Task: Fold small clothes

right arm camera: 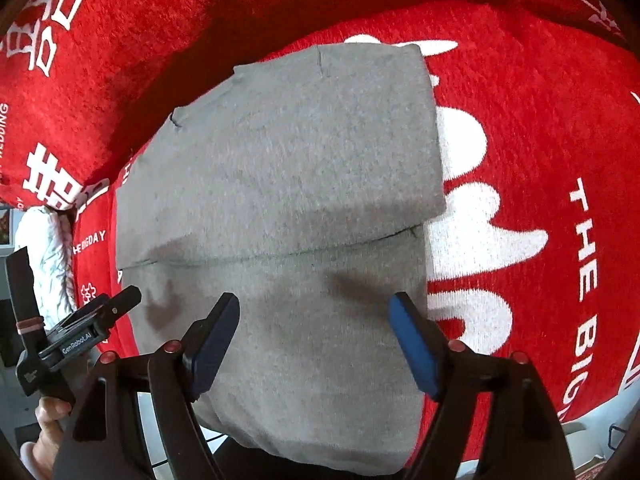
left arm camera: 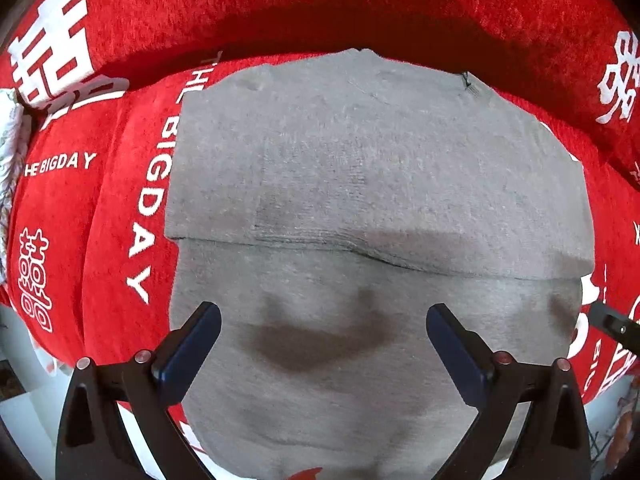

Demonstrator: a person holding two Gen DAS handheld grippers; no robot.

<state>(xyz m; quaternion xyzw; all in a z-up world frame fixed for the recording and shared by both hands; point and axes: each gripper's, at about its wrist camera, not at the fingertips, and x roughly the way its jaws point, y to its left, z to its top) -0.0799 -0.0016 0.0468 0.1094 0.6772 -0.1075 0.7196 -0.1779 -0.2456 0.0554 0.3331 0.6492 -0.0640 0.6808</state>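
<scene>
A grey knit garment [left arm camera: 360, 168] lies partly folded on a red sofa cover; its far part is doubled over, with the fold's edge running across the middle. It also shows in the right wrist view [right arm camera: 288, 168]. Its near end hangs over the seat's front edge. My left gripper [left arm camera: 324, 320] is open and empty, hovering above the garment's near half. My right gripper [right arm camera: 314, 308] is open and empty over the same near part. The left gripper also shows at the left of the right wrist view [right arm camera: 120, 300].
The red sofa cover [left arm camera: 120, 208] with white lettering spans the seat, and the backrest [left arm camera: 320, 0] rises behind the garment. A white crumpled cloth [right arm camera: 48, 252] lies at the sofa's left end. Pale floor shows below the front edge.
</scene>
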